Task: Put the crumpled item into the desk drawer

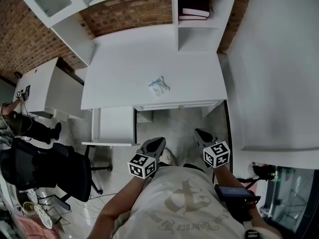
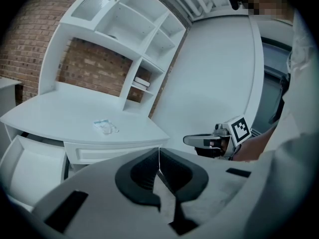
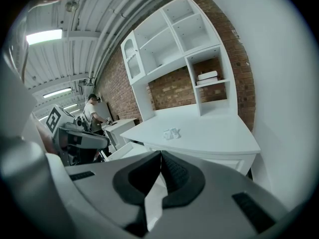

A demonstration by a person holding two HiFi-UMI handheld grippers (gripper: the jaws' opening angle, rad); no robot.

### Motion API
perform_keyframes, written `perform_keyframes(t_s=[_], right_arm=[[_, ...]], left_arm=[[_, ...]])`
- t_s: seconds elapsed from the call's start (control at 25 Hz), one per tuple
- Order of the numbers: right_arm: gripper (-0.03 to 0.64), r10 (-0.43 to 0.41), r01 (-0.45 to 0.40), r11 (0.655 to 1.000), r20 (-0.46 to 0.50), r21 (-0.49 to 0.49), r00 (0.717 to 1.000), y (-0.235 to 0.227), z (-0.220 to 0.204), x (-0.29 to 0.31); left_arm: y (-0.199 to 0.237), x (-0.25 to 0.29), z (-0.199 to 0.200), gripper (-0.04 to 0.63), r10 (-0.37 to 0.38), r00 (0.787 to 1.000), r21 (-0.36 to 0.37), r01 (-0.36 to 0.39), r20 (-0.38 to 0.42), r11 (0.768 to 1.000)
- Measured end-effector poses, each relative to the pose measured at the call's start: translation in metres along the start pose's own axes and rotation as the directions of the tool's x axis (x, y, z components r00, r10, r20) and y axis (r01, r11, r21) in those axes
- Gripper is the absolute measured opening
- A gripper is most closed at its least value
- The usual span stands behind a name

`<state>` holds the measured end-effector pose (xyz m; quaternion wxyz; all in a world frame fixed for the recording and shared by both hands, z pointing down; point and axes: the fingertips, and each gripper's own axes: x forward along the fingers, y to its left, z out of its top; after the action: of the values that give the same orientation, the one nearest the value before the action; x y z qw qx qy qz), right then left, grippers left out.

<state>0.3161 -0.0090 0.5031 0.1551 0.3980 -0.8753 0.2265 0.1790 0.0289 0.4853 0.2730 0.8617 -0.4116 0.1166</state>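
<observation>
The crumpled item point(image 1: 158, 86), a small pale wad, lies on the white desk point(image 1: 124, 68) right of its middle. It also shows in the left gripper view as the crumpled item point(image 2: 104, 126) and in the right gripper view as the crumpled item point(image 3: 172, 133). A desk drawer point(image 1: 113, 126) stands pulled out at the desk's front left, seemingly with nothing in it; another drawer front point(image 1: 177, 105) beside it is closed. My left gripper point(image 1: 158, 142) and right gripper point(image 1: 198, 132) hover side by side in front of the desk, well short of it. Both are shut and hold nothing, the left gripper point(image 2: 159, 151) and right gripper point(image 3: 160, 153) with jaws meeting.
A hutch with books point(image 1: 195, 11) rises at the desk's back. A tall white panel point(image 1: 279, 68) flanks the right side. A black office chair point(image 1: 50, 168) stands at the left, by a second desk point(image 1: 45, 86) where a person point(image 1: 15, 118) sits.
</observation>
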Motion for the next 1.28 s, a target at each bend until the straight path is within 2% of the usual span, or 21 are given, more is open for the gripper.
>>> perform_keyframes(t_s=[0.68, 1.28], right_arm=[[0.023, -0.048, 0.048, 0.998, -0.002, -0.035, 0.999, 0.017, 0.028, 0.044], [0.023, -0.021, 0.021, 0.997, -0.008, -0.071, 1.0, 0.039, 0.043, 0.073]], left_arm=[[0.045, 0.002, 0.03, 0.023, -0.069, 0.997, 0.024, 0.068, 0.032, 0.997], [0.08, -0.023, 0.038, 0.023, -0.012, 0.996, 0.001, 0.012, 0.086, 1.0]])
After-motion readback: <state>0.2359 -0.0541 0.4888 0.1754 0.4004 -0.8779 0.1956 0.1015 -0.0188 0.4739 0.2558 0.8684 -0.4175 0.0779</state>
